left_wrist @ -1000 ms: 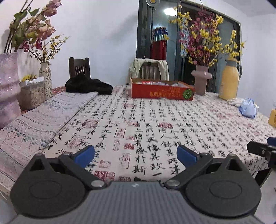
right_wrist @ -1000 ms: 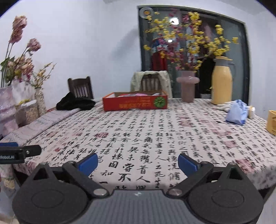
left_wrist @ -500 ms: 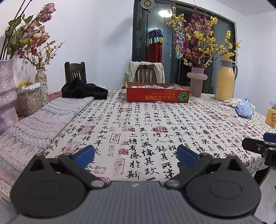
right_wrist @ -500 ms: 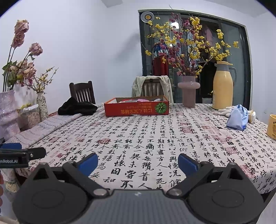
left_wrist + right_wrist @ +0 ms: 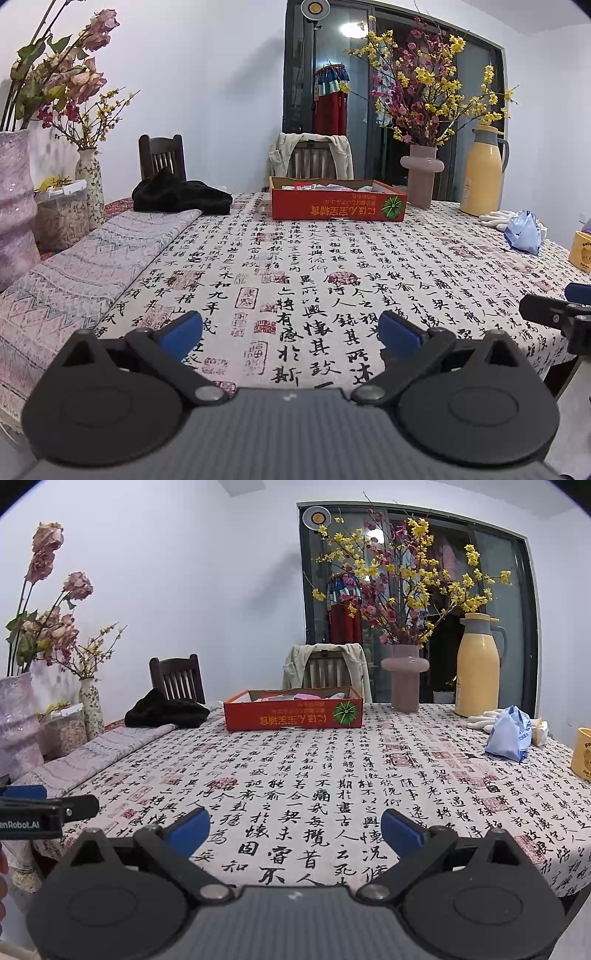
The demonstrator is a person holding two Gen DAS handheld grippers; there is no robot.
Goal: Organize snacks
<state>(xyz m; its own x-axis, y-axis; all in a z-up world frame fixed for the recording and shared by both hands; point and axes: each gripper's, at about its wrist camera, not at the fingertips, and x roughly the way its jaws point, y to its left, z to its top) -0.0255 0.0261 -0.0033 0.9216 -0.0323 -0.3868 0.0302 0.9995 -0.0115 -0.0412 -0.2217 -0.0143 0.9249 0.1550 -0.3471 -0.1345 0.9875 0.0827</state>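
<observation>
Left wrist view: the left gripper [image 5: 290, 330] hangs just above the near edge of the table [image 5: 332, 266], its blue-padded fingers [image 5: 181, 334] spread wide and holding nothing. The table wears a cloth printed with black calligraphy. The red snack box [image 5: 338, 209] sits at the far edge, about midway along it, open-topped, with wrapped packets showing above its rim; what each packet is cannot be made out. Just right of the box stands a mauve vase [image 5: 422, 180] of yellow and pink blossom, and further right a yellow thermos [image 5: 481, 177]. A black garment [image 5: 181, 197] lies at the far left corner, touching a folded patterned runner [image 5: 92, 266] that covers the left edge. A blue plastic bag [image 5: 524, 232] lies near the right edge, with white gloves [image 5: 495, 217] just behind it. The tip of the right gripper [image 5: 554, 314] enters at the right.

Right wrist view: the right gripper [image 5: 295, 830] is likewise released, fingers apart over the near edge, nothing between them. The snack box [image 5: 293, 713] is again at the far edge, well apart from both grippers. A yellow cup [image 5: 583, 753] stands at the right edge. The left gripper's tip [image 5: 48, 810] shows at the left.
</observation>
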